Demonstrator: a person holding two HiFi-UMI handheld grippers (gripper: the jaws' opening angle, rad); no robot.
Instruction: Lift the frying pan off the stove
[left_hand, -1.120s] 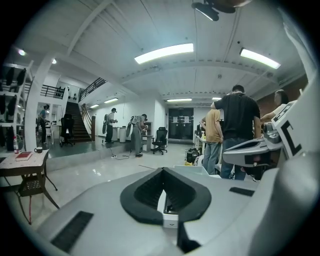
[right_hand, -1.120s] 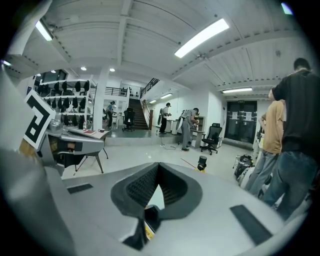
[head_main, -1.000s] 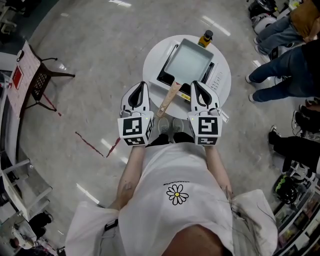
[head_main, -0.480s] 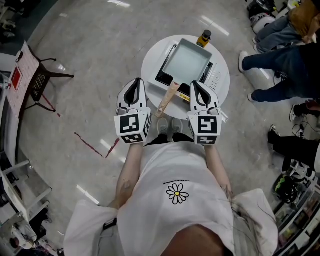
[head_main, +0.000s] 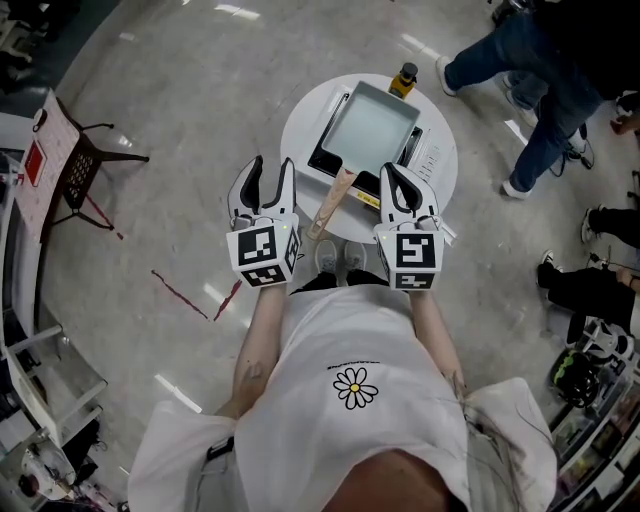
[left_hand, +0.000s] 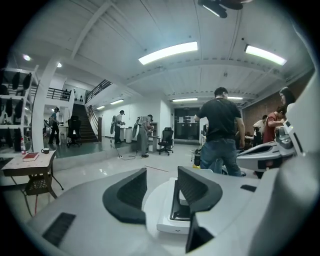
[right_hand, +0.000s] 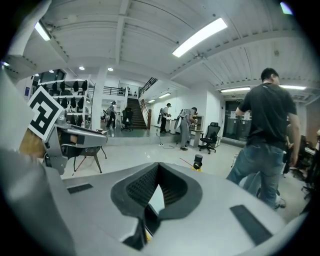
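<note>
Opening position at the round table (head_main: 298, 135). On the left, my left gripper (head_main: 270, 168) hangs off the table's near-left edge. Its jaws have just been opening and now stand spread with nothing between them; its own view looks across the gap to the stove (left_hand: 169, 224) beyond.

In the middle of the table the frying pan (head_main: 370, 125), a rectangular one, sits flat on the stove. Its wooden handle (head_main: 330, 205) runs back to the near edge and lies between my two grippers, touched by neither. A small yellow and black bottle (head_main: 404, 80) stands at the far edge, clear of the pan.

To the right, my right gripper (head_main: 392, 170) hovers over the table's near-right edge with its jaws pressed together and empty. Farther right, off the table, a passer-by (head_main: 530, 70) crosses the floor (no part of the job).

By my reckoning the task has barely started. The pan is still down and ungripped, and only the left jaws have been readied. Everything that counts is left: bring the spread jaws around the handle, close on it firmly, then raise the pan clear of the stove.
</note>
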